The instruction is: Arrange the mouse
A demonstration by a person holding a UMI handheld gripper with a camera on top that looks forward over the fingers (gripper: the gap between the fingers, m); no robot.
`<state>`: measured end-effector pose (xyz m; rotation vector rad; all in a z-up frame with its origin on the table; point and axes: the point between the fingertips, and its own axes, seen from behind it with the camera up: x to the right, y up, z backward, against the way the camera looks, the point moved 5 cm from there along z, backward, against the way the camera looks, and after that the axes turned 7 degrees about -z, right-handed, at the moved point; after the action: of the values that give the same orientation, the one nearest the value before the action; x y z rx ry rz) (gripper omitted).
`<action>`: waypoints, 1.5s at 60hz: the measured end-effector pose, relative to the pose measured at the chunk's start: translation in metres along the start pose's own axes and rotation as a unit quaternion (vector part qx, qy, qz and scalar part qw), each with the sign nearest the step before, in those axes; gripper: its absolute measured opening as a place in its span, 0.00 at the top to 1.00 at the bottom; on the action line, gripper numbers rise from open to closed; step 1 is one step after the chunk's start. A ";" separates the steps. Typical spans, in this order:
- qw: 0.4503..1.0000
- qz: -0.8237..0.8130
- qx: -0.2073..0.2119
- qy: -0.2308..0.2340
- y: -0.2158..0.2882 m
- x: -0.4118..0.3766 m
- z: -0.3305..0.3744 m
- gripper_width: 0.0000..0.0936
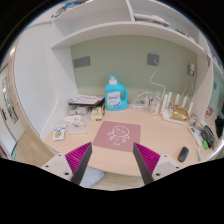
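Observation:
A pink mouse pad (118,135) with a white drawing lies flat on the wooden desk (160,140), just ahead of my fingers. My gripper (112,150) is open, its magenta pads (78,157) wide apart at the desk's near edge. A pale, rounded thing (91,178), which looks like the mouse, lies low between the fingers, close to the left one, with a gap on the right side. Neither finger presses on it.
A blue bottle (116,93) stands behind the pad against the green wall. Stacked items (84,102) and a round dish (57,132) sit at the left. White stands (170,103) and a small dark object (183,153) are at the right. A white shelf (100,30) hangs above.

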<state>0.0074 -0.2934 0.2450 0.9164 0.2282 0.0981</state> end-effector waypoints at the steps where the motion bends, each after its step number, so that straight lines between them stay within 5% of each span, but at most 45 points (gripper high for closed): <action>1: 1.000 -0.004 -0.002 -0.004 -0.002 0.004 0.000 0.09; 22: 0.994 -0.042 -0.054 -0.084 -0.099 0.169 -0.011 0.09; 36: 0.989 -0.030 -0.030 -0.140 -0.127 0.308 -0.035 0.10; 64: 0.990 -0.074 -0.013 -0.122 -0.099 0.404 -0.144 0.11; 78: 0.990 -0.051 -0.008 -0.128 -0.088 0.392 -0.167 0.48; 90: 0.989 -0.049 -0.014 -0.138 -0.088 0.390 -0.167 0.56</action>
<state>0.3456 -0.1467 0.0172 0.8775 0.0154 -0.1163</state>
